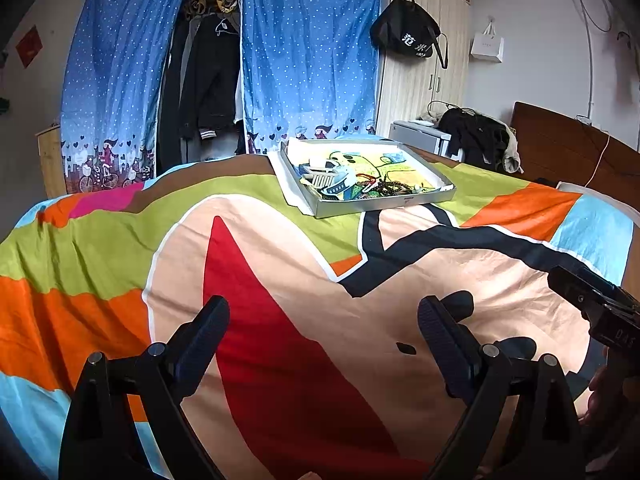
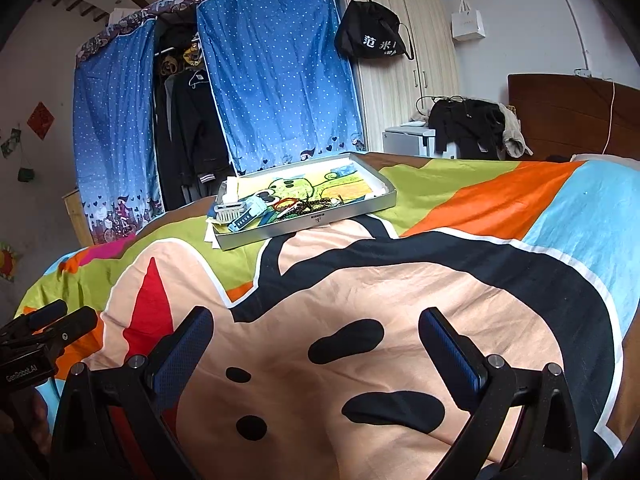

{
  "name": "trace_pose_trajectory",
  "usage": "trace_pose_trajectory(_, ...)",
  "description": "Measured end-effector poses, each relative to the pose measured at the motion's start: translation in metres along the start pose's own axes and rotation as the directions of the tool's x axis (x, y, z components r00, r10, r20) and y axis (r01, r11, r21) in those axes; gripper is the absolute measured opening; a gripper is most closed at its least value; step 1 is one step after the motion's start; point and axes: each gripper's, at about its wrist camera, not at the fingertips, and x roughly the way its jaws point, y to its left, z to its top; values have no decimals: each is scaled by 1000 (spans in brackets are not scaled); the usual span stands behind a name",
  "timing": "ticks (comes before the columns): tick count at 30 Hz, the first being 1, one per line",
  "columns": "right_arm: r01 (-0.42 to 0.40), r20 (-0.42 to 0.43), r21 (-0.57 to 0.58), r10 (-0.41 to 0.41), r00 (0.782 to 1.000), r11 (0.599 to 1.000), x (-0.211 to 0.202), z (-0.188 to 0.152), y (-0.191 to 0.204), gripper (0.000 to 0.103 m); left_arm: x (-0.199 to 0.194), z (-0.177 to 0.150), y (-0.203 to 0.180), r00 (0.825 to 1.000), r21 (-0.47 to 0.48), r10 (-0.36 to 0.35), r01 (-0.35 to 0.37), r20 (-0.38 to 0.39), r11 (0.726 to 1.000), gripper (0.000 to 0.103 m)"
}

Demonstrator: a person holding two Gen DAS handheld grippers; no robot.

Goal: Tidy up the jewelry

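Both claws are held apart and empty above a cartoon-print bedspread.

The left claw (image 1: 323,320) fills the lower frame of its view, fingers spread wide; the right claw (image 2: 316,332) is likewise spread in its own view. The bedspread (image 2: 400,288) is seen beneath both. A grey tray (image 1: 384,203) is set well beyond them, right of centre in the left view, with tangled beaded jewelry (image 1: 390,189) piled at its near edge beside a small brush (image 2: 230,213).

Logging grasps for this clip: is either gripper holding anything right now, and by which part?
Nothing is held. The left gripper and right gripper are both open over the bedspread, short of the tray.
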Motion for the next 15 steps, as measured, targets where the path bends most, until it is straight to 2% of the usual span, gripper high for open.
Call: trace_pose_trajectory(15, 7, -6, -3, -7, 1000, 1000, 1, -1, -1, 103, -1, -2, -2, 1000, 8, 4, -4, 7, 1000, 92)
